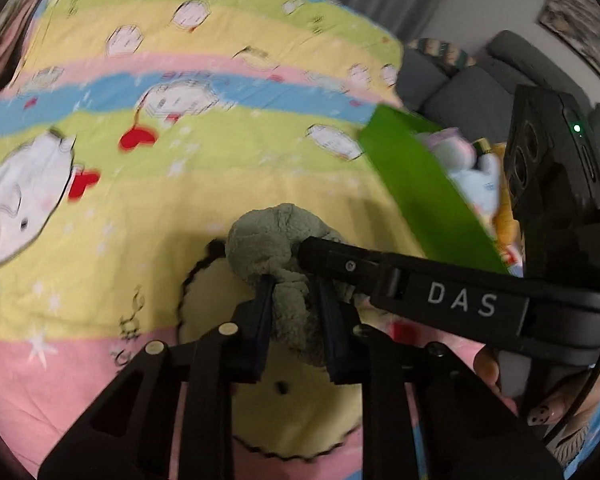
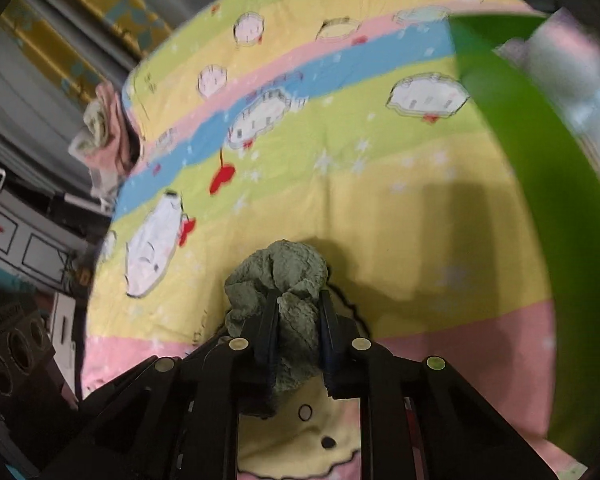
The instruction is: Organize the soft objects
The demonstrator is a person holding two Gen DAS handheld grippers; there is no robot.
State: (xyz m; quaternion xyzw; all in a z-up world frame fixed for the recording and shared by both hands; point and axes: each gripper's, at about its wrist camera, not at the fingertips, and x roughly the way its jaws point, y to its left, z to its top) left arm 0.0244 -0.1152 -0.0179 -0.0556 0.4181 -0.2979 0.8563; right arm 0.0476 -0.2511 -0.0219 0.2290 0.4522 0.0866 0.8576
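Note:
A crumpled grey-green soft cloth (image 1: 274, 248) hangs over the striped cartoon bedsheet (image 1: 204, 168). My left gripper (image 1: 296, 294) is shut on it. My right gripper (image 2: 298, 312) is also shut on the same cloth (image 2: 288, 276), and it reaches in from the right in the left wrist view (image 1: 312, 252). A green bin (image 1: 424, 192) holding pastel plush toys (image 1: 468, 164) stands at the right; it also shows in the right wrist view (image 2: 540, 168).
A grey sofa (image 1: 480, 84) lies behind the bin. Bunched pink and green cloths (image 2: 104, 132) sit at the bed's far left edge. A cabinet (image 2: 24, 240) and a black device (image 2: 12, 348) stand left of the bed.

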